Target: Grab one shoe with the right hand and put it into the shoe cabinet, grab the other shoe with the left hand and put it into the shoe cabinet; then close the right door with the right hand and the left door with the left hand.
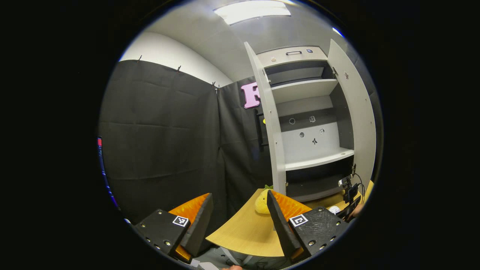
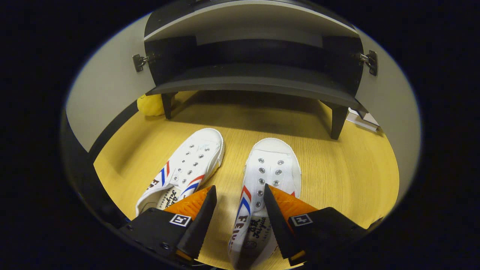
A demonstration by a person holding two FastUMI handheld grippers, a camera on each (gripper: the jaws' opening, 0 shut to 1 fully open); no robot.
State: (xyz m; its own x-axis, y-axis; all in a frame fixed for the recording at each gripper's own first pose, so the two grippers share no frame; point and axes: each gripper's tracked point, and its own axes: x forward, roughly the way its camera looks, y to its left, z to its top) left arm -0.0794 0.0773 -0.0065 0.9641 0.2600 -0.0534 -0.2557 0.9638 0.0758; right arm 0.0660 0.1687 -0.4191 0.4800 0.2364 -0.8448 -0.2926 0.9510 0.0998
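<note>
Two white canvas shoes with red and blue stripes lie side by side on the wooden table, toes toward the cabinet. In the right gripper view, my right gripper is open low over the right shoe, its fingers on either side of the shoe's striped left side near the heel, not pressing on it. The left shoe lies free beside it. The shoe cabinet's bottom shelf is right ahead. In the left gripper view, my left gripper hangs open and holds nothing, left of the cabinet.
Both cabinet doors stand wide open: the left door and right door, also flanking the shoes as left door and right door. A yellow plush toy sits by the cabinet's front left leg. Black cloth walls the left.
</note>
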